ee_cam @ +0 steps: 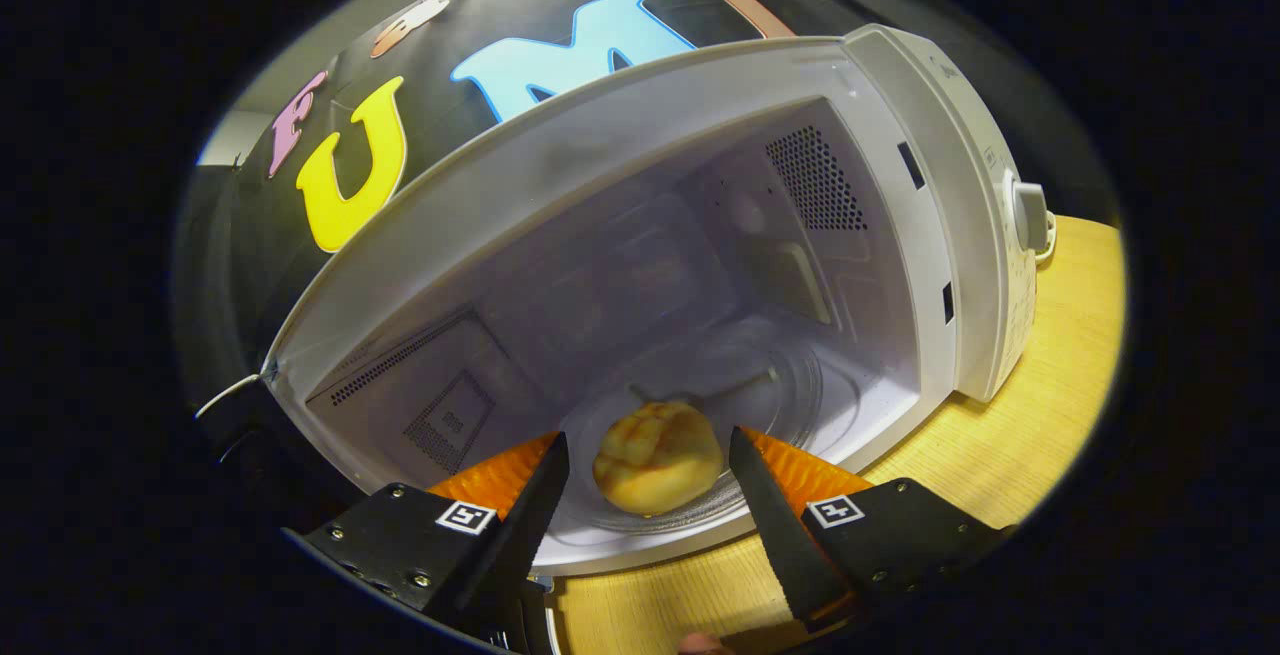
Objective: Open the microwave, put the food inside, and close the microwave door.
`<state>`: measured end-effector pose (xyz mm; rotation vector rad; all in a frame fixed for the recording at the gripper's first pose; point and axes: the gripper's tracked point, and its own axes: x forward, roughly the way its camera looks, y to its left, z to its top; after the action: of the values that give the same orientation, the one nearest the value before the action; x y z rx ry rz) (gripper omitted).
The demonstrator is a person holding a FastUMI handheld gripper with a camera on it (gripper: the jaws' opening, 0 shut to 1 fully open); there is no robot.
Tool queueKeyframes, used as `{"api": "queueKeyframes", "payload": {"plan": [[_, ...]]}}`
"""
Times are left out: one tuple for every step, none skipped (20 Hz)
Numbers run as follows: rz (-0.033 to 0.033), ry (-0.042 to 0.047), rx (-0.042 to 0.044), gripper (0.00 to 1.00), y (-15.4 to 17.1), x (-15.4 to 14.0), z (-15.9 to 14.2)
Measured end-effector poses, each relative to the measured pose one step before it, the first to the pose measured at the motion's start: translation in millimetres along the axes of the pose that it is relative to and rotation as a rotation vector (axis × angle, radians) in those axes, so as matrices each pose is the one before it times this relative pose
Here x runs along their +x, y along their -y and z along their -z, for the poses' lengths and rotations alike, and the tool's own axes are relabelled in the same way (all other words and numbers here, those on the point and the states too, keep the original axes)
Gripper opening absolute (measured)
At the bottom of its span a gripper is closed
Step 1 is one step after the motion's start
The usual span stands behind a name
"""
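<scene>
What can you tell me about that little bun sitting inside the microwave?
The bun is a small, round, golden-yellow bread roll with a criss-cross scored top, browner toward its lower edge. It looks soft and baked. It rests on the clear glass turntable near the front of the open white microwave cavity. It lies between the gripper fingers, which are spread apart with a gap on either side, so neither one presses on it. Nothing else touches it.

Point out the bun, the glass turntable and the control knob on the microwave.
Bun (657, 457): gripper view, middle of its crust, between the open fingers of the gripper (648, 480).
Glass turntable (800, 400): gripper view, bare glass right of the bun.
Control knob (1028, 216): gripper view, its face, on the microwave's panel.
</scene>
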<state>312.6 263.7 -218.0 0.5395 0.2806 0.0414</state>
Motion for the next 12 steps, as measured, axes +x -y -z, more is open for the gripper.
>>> {"api": "queueKeyframes", "payload": {"plan": [[-0.00866,0.00407,-0.01461,0.97,-1.91,-8.09,-4.44],[-0.01344,0.00177,-0.01589,0.97,-2.37,-9.96,-4.51],[-0.01478,0.00404,-0.01608,0.97,-3.73,-11.96,-5.74],[-0.01447,0.00246,-0.01959,0.97,-3.14,-14.94,-6.38],[-0.01418,0.00236,-0.01389,0.97,-3.53,-13.73,-4.79],[-0.01388,0.00051,-0.01366,0.97,-3.23,-14.27,-6.79],[-0.01993,0.00048,-0.01319,0.97,-4.42,-17.93,-8.19],[-0.01212,0.00180,-0.00438,0.97,-3.75,-16.52,-8.35],[-0.01620,0.00461,-0.00173,0.97,-4.25,-15.20,-7.80],[-0.02008,0.00660,-0.00611,0.97,-6.08,-16.92,-10.08],[-0.01693,0.00193,-0.01350,0.97,-4.85,-16.36,-8.02],[-0.02444,-0.00271,-0.01764,0.97,-7.06,-17.28,-8.12]]}}
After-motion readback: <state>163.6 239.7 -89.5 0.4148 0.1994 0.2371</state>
